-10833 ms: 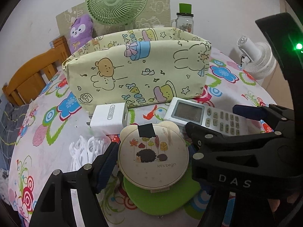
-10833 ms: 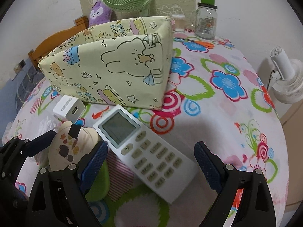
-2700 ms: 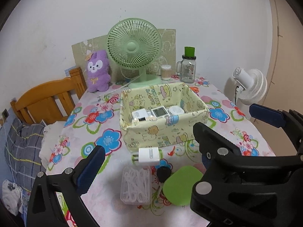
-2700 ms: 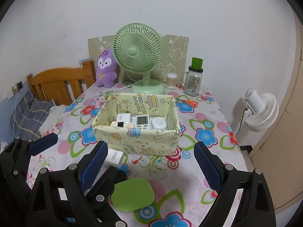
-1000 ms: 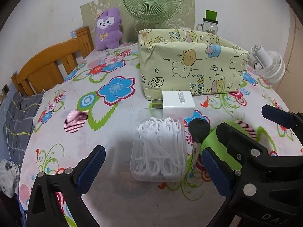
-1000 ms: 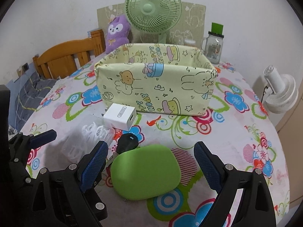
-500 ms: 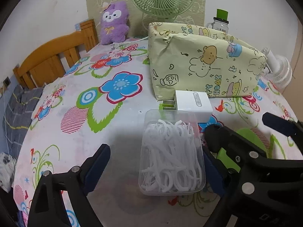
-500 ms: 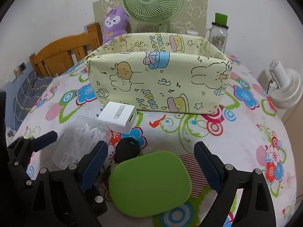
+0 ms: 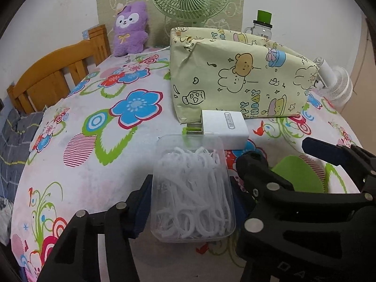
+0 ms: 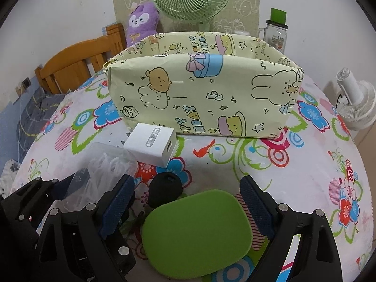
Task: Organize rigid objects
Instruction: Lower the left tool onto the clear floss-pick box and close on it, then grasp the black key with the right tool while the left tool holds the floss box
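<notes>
Clearly the clear plastic box of floss picks (image 9: 192, 188) is the thing in hand: it lies flat on the flowered tabletop (image 9: 105, 176), just in front of the white USB charger (image 9: 223, 127), which itself sits at the foot of the yellow cartoon-print storage box (image 10: 202, 98). Its long axis runs away from the left camera, toward the storage box, so its two long walls face the blue pads. The left gripper (image 9: 190, 202) straddles it across the short way, jaws closing, and both pads look to be at or on those walls. I judge it light and stiff but thin-walled and smooth, so it may flex or slip; a hold at mid-length on the long sides, low on the walls, seems best. The lid cannot be told from here, so keeping it level would be wise. The right gripper (image 10: 185, 209) stands with jaws wide, either side of the green rounded case (image 10: 197, 235), not touching it. A small black object (image 10: 165, 189) lies between the case and the charger.
</notes>
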A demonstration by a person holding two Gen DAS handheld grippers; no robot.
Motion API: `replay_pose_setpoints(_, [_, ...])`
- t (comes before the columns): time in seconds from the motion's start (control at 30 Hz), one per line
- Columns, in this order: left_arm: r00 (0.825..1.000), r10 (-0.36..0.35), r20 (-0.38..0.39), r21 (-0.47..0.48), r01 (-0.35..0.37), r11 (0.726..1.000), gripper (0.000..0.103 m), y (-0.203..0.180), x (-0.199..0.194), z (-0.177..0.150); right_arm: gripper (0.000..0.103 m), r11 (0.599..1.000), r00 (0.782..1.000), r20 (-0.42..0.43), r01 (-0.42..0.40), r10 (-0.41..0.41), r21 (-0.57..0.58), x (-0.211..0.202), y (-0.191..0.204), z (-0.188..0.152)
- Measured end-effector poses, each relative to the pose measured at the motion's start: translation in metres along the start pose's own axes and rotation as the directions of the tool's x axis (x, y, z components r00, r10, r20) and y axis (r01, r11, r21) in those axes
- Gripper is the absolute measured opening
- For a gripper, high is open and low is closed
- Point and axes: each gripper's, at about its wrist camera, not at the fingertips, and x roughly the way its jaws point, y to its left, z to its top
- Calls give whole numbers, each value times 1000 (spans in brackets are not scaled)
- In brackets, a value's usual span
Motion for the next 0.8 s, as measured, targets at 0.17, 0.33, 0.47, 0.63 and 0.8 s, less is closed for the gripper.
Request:
replay_pose_setpoints(0.17, [999,42,11,28,-43,999,61,3,-5,-4,88,1000,1000,-15,13,-13,-2,4,4,0])
replay_pose_setpoints(0.33, [999,42,10,15,-42,999,61,10,-7,-8,82,999,999,-25,34,-35,-22,9,8,0])
replay_pose_setpoints(0.47, [1000,16,-3,-14,-16,1000,61,14,-5,-7,70,999,999,-43,7,-8,-40,11,15,2])
replay_pose_setpoints(0.63, [1000,5,-11,-17,-5,1000,61,15,-4,-5,60,998,995,-90,-53,51,-16,17,18,4])
replay_pose_setpoints(0.8, [1000,8,-8,-10,-8,1000,61,13,-4,-5,54,999,995,-92,-47,46,-14,16,21,4])
